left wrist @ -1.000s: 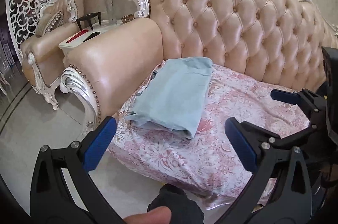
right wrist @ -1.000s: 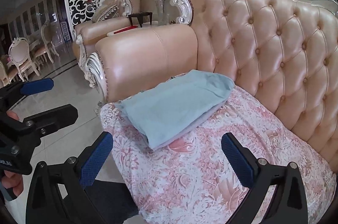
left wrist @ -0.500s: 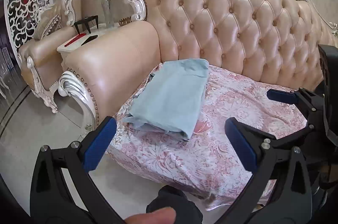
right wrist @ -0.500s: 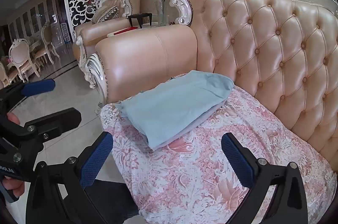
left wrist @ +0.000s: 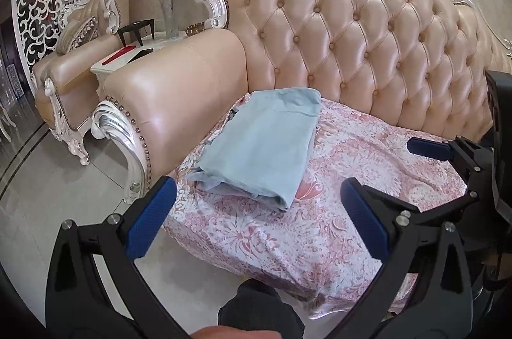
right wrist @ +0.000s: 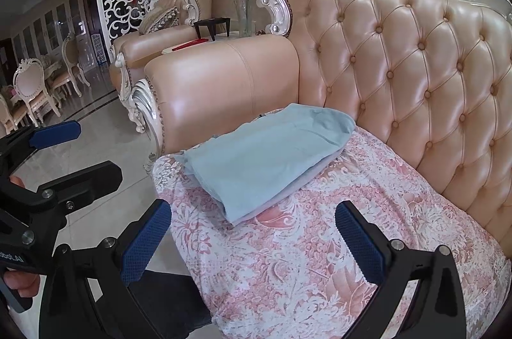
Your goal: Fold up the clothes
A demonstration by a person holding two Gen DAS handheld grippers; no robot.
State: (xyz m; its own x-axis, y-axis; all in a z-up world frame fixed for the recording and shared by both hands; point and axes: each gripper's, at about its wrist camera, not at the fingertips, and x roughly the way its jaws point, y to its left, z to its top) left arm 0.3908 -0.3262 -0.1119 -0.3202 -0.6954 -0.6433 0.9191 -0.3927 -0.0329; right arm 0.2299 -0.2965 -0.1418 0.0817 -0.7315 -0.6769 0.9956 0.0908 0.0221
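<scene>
Both my claws are wide open and hold nothing. The blue cloth (left wrist: 262,147) lies folded on the pink cover (left wrist: 368,166), close beside the sofa arm (left wrist: 179,102). It is ahead of my left claw (left wrist: 256,220) and a little left of my right claw (right wrist: 252,236). Its long side runs from the seat's front edge back to the cushions. I think my left claw is nearer.

A: How does the left tool (left wrist: 256,219) stand?
B: Jaws spread wide, blue pads (left wrist: 150,220) far apart, nothing between them.
A: And the right tool (right wrist: 252,239)?
B: Equally wide and bare. It hangs just beside the left one, whose handle a hand (right wrist: 19,281) grips.
</scene>
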